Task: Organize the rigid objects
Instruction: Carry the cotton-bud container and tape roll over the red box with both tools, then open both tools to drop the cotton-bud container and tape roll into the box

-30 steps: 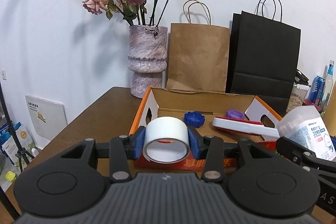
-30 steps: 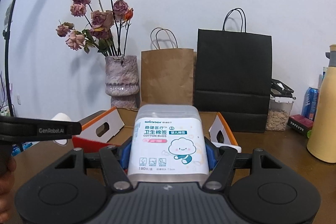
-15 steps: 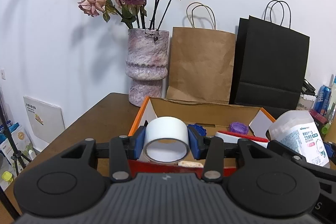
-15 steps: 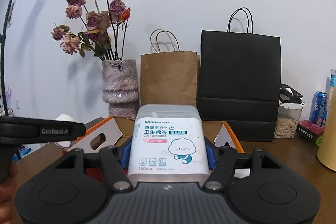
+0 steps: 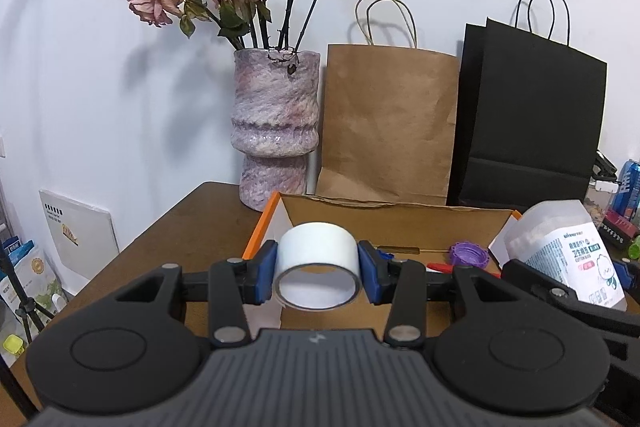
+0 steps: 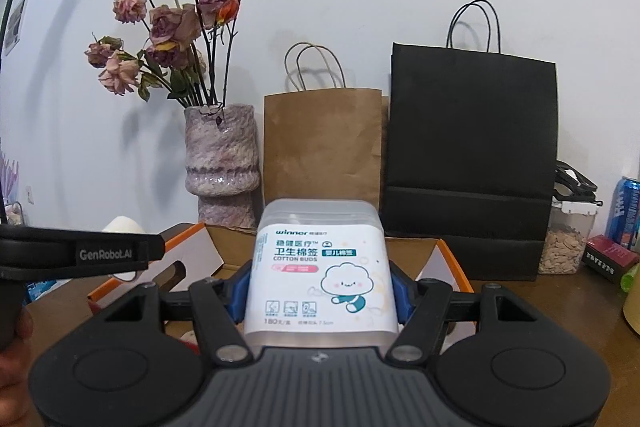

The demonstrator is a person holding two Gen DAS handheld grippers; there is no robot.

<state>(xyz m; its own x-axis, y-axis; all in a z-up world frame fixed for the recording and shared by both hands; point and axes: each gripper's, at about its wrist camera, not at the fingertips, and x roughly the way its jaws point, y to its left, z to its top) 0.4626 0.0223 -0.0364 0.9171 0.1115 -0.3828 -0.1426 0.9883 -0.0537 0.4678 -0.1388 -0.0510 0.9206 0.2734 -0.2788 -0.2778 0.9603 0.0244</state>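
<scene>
Left gripper [image 5: 318,273] pinches the light, stiff tape [image 5: 317,263] across its sides, right gripper [image 6: 322,291] clamps the slick, rigid box [image 6: 321,267] dead ahead.

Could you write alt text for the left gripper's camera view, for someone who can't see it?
The black left gripper clamps a white roll of tape between its blue pads, held over an open orange-edged cardboard box on a brown wooden table. Behind stand a mottled purple vase of dried roses, a brown paper bag and a black paper bag.
</scene>
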